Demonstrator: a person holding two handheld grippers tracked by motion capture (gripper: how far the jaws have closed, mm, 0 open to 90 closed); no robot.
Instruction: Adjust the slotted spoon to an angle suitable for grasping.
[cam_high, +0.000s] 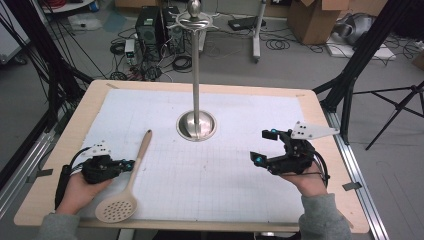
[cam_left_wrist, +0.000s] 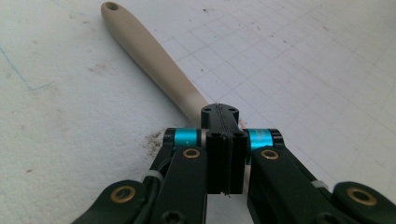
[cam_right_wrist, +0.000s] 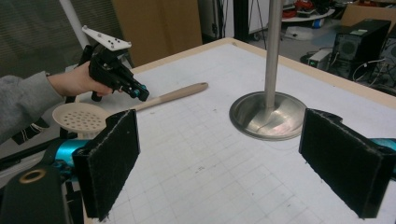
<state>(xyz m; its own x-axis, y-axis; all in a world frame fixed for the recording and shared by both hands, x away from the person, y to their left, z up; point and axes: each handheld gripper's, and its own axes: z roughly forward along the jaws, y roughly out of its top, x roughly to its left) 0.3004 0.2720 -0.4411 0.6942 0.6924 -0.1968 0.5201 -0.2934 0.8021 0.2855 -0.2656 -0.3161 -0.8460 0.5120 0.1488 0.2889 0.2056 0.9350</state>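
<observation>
On the near left part of the white gridded mat (cam_high: 210, 170), a beige slotted spoon with a long handle and a round perforated bowl (cam_high: 131, 182) lies flat, its bowl close to the near edge and its handle pointing away toward the far side. The left gripper (cam_high: 129, 164) is at the middle of the handle; in the left gripper view its jaws stand pressed together with no gap, and the handle (cam_left_wrist: 154, 60) comes out from just behind them. Whether they really pinch the handle or only rest closed on top of it, I cannot tell. The spoon is not lifted. A tall polished metal stand with a round base (cam_high: 196, 125) is in the middle of the mat, well apart from the spoon; probably it is for hanging, since the handle has a hole at its end (cam_left_wrist: 111, 6). The right gripper (cam_high: 264, 146) waits at the right side with its jaws wide apart, holding nothing, and in its own view it looks toward the stand's base (cam_right_wrist: 268, 116).
</observation>
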